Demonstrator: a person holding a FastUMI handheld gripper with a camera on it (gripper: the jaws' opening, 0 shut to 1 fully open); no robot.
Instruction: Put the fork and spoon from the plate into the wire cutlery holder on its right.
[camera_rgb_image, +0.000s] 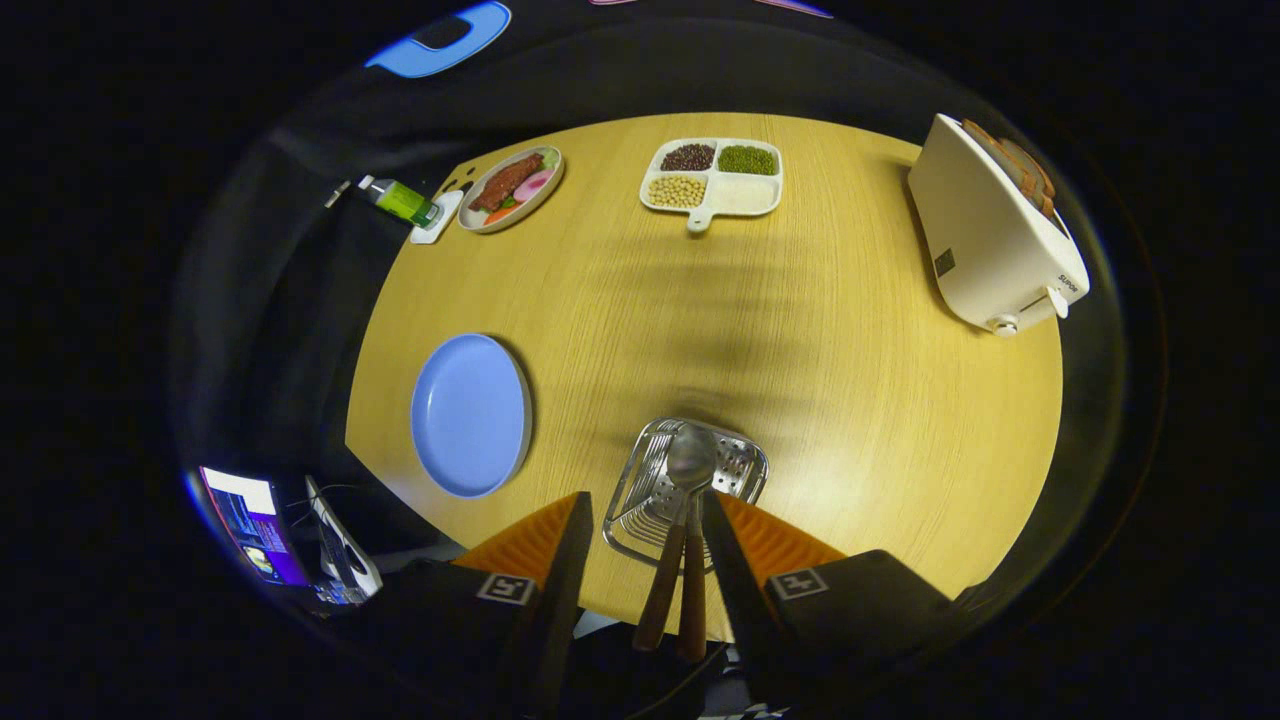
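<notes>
The wire cutlery holder (740, 470) stands on the wooden table just ahead of my fingers, seen from above. A spoon (691, 458) with a brown wooden handle rests in it, bowl down and away from me. A second wooden handle (693, 595), most likely the fork's, lies alongside, its head hidden among the wires. Both handles rise back between my fingers. My gripper (645, 500) is open, its fingers either side of the handles; the right finger is close to them and the left stands apart. The blue plate (470, 415), to the left of the holder, is bare.
A white toaster (990, 240) with bread slices sits at the far right. A divided white tray (735, 195) of beans and a plate of food (510, 188) are at the far side, next to a green bottle (405, 202). A lit screen (250, 525) stands off the table's left edge.
</notes>
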